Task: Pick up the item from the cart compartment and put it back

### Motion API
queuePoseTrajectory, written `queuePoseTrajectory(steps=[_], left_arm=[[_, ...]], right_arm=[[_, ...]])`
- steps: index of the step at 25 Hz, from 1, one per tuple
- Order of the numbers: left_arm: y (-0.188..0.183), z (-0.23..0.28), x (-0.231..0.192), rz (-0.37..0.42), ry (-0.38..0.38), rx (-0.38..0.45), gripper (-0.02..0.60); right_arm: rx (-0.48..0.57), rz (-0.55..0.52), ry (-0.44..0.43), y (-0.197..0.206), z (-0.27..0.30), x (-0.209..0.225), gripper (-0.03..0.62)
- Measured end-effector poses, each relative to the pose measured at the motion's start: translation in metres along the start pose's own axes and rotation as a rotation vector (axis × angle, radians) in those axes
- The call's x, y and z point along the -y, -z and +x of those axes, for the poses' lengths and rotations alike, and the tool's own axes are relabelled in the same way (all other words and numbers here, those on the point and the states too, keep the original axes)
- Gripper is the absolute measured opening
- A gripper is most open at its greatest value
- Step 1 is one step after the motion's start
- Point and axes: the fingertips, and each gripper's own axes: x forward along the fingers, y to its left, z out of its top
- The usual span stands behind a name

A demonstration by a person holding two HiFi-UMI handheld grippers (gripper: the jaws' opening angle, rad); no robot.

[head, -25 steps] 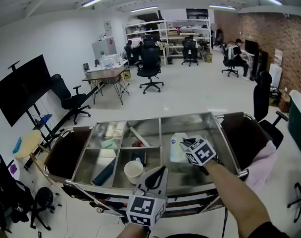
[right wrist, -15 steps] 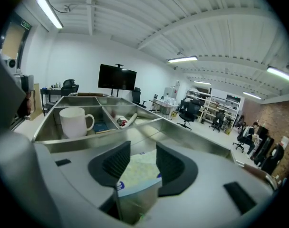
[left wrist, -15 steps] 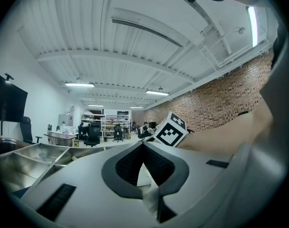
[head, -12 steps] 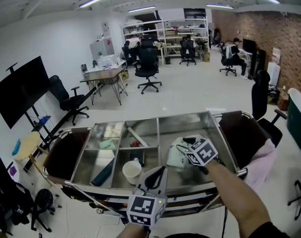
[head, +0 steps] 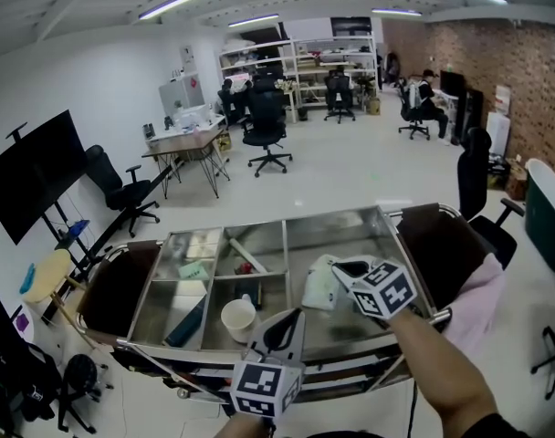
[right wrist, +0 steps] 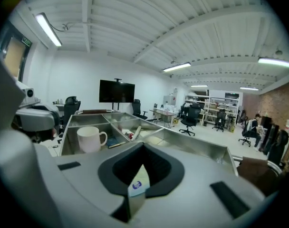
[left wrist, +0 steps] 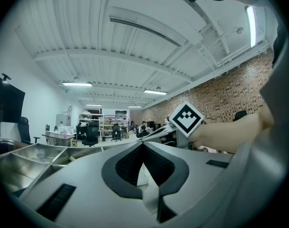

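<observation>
Item: white pouch, soft-sided, pinched at one edge by the clenched fingers of the right gripper and hanging clear above the large right compartment of the steel cart. Second holder: left gripper, fingers pressed together on nothing, poised at the cart's near rail. Neighbouring stock: white mug in the front middle compartment, apart from the pouch. Step in hand, as judged: the pick is made and the return is due. Handling advice: keep the pinch firm, since only an edge is caught and the pouch looks limp; lower it straight down onto the bare compartment floor, clear of the divider wall; part the fingers only once it rests. Markings: a round blue emblem on the pouch, its lettering too small to read; black-and-white square markers on both gripper cubes; no other legible writing.
</observation>
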Motion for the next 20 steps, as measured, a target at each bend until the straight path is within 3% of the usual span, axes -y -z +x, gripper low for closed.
queuePoseTrajectory(steps=[9, 20], left_arm=[[-0.003, -0.001, 0.006, -0.002, 0.002, 0.014, 0.000], [0.000, -0.001, 0.012, -0.004, 0.009, 0.009, 0.000]], right_arm=[[0.184, 0.094, 0.015, -0.010, -0.071, -0.025, 0.020], [0.272, 0.155, 0.040, -0.002, -0.120, -0.033, 0.020]])
